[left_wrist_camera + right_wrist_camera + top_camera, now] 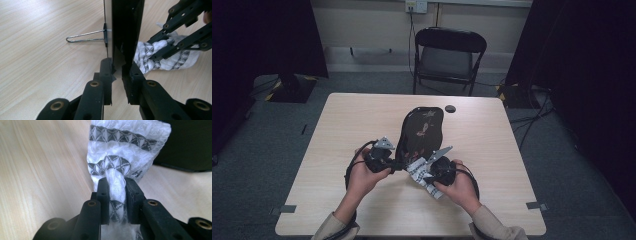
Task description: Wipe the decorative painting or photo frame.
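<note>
A black lacquered panel point(422, 131) with a flower pattern stands tilted on the wooden table point(352, 130). My left gripper point(398, 162) is shut on its near lower edge. In the left gripper view the jaws point(118, 66) clamp the panel point(127, 25) edge-on, and a wire stand point(85, 37) juts from its back. My right gripper point(426, 167) is shut on a white cloth point(435, 192) with dark diamond bands, right beside the panel's base. The right gripper view has the cloth point(125, 147) bunched between the jaws point(117, 185), with the panel point(190, 145) behind it.
A small round black object point(450, 108) lies on the table beyond the panel. A black folding chair point(447, 57) stands behind the far table edge. Bare tabletop spreads to the left and right of both hands.
</note>
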`<state>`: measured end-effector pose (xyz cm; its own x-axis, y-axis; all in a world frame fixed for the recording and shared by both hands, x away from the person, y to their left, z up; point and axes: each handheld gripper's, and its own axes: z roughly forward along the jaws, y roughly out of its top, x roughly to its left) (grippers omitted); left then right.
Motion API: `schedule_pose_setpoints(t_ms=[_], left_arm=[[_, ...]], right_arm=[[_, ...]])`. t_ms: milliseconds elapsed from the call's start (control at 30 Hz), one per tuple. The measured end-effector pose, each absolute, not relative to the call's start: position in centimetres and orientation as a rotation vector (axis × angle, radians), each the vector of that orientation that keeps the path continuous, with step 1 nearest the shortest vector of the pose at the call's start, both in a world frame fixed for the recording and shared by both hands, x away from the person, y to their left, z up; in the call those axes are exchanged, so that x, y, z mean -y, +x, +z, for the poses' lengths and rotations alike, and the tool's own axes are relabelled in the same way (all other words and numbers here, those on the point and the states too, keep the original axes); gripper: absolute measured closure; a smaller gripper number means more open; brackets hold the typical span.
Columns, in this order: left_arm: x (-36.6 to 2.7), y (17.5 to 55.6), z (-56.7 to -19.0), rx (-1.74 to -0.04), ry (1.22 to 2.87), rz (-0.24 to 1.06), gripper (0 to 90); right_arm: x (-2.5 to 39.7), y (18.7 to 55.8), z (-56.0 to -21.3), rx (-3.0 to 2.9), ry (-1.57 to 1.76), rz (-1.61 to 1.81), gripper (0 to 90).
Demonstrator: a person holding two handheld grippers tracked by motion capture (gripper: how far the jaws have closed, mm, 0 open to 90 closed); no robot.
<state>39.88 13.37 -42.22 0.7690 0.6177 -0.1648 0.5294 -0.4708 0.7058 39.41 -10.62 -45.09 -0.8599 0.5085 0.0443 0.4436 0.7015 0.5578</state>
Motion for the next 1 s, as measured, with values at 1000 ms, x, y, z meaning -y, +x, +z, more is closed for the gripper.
schedule_pose_setpoints(t_ms=[1000], left_arm=[[-14.1,39.1,-42.0,-0.889,2.173,0.142,74.0]], right_arm=[[11.2,38.3,-35.4,-2.610,0.705,1.056,76.6]])
